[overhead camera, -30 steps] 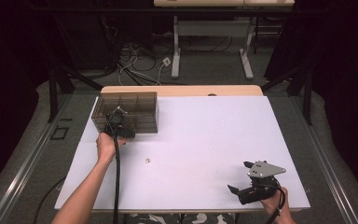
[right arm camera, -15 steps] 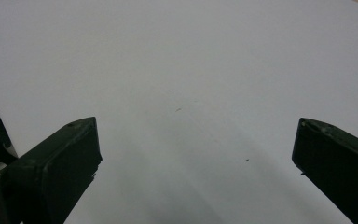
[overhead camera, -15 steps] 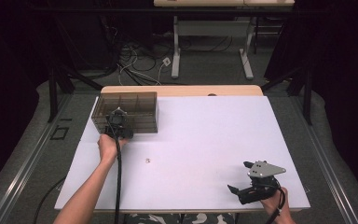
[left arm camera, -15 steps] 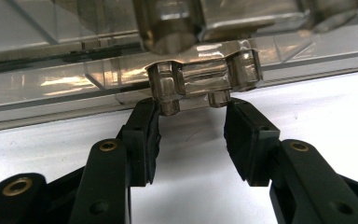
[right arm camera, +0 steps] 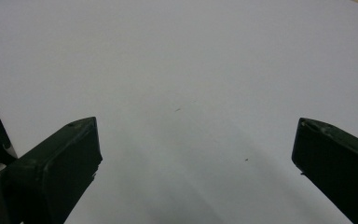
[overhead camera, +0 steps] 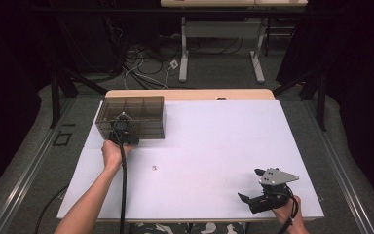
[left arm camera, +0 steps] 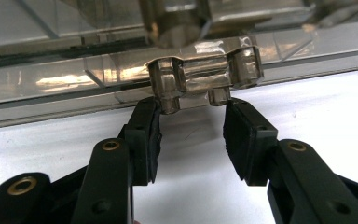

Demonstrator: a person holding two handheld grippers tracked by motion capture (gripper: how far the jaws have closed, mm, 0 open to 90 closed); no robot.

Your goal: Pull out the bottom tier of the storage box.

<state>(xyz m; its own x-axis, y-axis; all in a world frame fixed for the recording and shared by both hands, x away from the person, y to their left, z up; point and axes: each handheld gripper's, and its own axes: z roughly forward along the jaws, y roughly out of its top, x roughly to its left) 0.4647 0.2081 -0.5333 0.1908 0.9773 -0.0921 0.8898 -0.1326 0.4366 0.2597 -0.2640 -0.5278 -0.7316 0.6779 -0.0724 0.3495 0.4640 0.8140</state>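
The table (overhead camera: 214, 146), covered in white, is carrying very little — a smoky clear box (overhead camera: 132, 116) with inner dividers is sitting at its far left corner, close to the person's left hand (overhead camera: 111, 153), presumably so the box front is facing that hand.

The left gripper (overhead camera: 122, 127) is pointing level at the near wall of the box. In the left gripper view its jaws have just been closing around the clasp (left arm camera: 205, 81), a clear moulded latch sticking out from the box's front edge; the left fingertip (left arm camera: 145, 125) is touching the clasp's side, while the other is sitting just below it, so a firm pinch cannot be told. Judging by this, the clasp is being taken hold of to unlatch the lid.

The right gripper (overhead camera: 253, 187) is resting well apart, at the near right edge, jaws standing wide with nothing between them — apparently parked out of the way.

A tiny speck (overhead camera: 154, 167) is lying on the sheet between the two hands, near the left forearm. Nothing is blocking the box front.
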